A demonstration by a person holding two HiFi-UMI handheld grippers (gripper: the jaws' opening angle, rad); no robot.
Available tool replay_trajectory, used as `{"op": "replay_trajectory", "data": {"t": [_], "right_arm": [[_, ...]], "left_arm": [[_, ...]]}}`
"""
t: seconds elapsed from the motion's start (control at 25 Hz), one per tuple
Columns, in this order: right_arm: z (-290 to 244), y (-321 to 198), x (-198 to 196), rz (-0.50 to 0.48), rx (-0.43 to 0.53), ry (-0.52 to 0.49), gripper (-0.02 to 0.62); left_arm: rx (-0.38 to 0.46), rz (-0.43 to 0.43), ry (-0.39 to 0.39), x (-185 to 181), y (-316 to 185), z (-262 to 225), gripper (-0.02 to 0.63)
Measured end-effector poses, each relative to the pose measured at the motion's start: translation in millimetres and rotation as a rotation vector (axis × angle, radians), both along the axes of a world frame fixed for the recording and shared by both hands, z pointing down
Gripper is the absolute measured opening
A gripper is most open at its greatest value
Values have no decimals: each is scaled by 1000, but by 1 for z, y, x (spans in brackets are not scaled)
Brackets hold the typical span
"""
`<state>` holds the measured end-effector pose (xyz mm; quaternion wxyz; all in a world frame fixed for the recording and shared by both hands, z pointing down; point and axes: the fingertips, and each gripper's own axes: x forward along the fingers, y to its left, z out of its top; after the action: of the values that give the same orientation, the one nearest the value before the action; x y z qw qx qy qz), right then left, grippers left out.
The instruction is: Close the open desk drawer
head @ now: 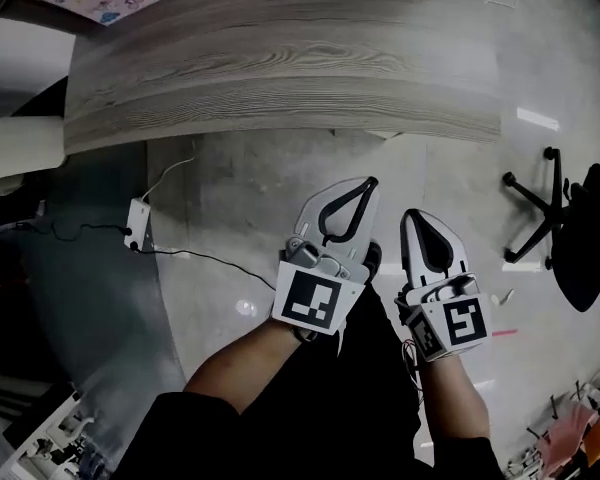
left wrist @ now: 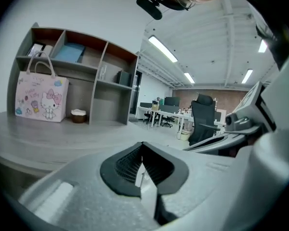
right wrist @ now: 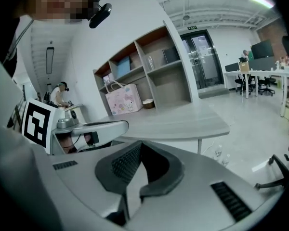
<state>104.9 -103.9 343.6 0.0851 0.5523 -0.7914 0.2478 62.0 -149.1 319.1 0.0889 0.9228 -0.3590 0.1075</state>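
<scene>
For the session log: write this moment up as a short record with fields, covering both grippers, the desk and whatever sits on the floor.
left gripper: jaws shut, empty, held above the floor
right gripper: jaws shut, empty, beside the left one
desk: grey wood-grain top, ahead of both grippers
drawer: none in view
on the floor: power strip with cables at left, office chair at right

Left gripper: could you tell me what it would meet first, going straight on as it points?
Probably the desk top, near its front edge; nothing shows between it and the left gripper, though depth is unclear.
</scene>
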Motion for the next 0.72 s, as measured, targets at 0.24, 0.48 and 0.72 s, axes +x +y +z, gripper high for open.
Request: {"op": "replay_trajectory", "data": {"t": [0.24, 0.48, 0.72], "right_arm": [[-90, 21, -29, -82, 101, 15, 12], [-179, 43, -40, -75, 198, 21, 12], [-273, 84, -41, -77, 328, -7, 11]], "left_arm": [[70, -4, -20, -19, 22, -85, 8], [67, 14, -24, -32, 52, -162, 8], [145, 16, -46, -42, 102, -242, 8]]}}
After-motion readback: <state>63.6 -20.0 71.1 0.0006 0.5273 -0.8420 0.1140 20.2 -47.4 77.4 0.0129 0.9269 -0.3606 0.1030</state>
